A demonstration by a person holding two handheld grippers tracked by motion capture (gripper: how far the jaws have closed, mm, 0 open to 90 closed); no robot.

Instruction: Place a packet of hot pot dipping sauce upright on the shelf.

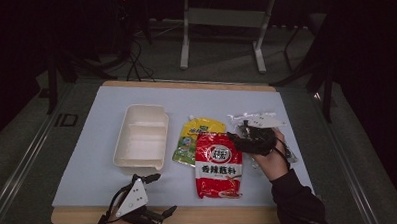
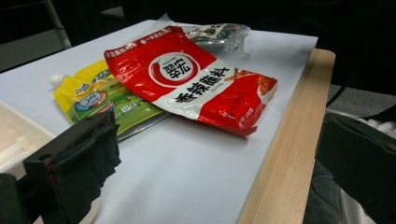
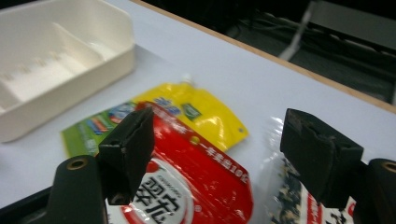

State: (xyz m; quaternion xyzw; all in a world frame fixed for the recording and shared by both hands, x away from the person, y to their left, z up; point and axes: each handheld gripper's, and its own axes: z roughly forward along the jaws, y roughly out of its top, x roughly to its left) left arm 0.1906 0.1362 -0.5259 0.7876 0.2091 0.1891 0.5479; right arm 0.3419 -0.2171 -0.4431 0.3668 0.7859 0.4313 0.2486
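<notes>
Glossy red plastic seasoning pouch [image 1: 219, 164] near centre, overlapping yellow spouted sachet [image 1: 197, 137]. Right gripper [image 1: 239, 139] spread above its far right edge, pinching nothing; left gripper [image 1: 157, 194] spread too. Risk: catching clear packet [image 1: 252, 119] alongside, or slipping off slick film.

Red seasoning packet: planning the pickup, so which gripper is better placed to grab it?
Right. The right gripper hovers open over the red seasoning packet; the left gripper waits near the table's front edge.
</notes>
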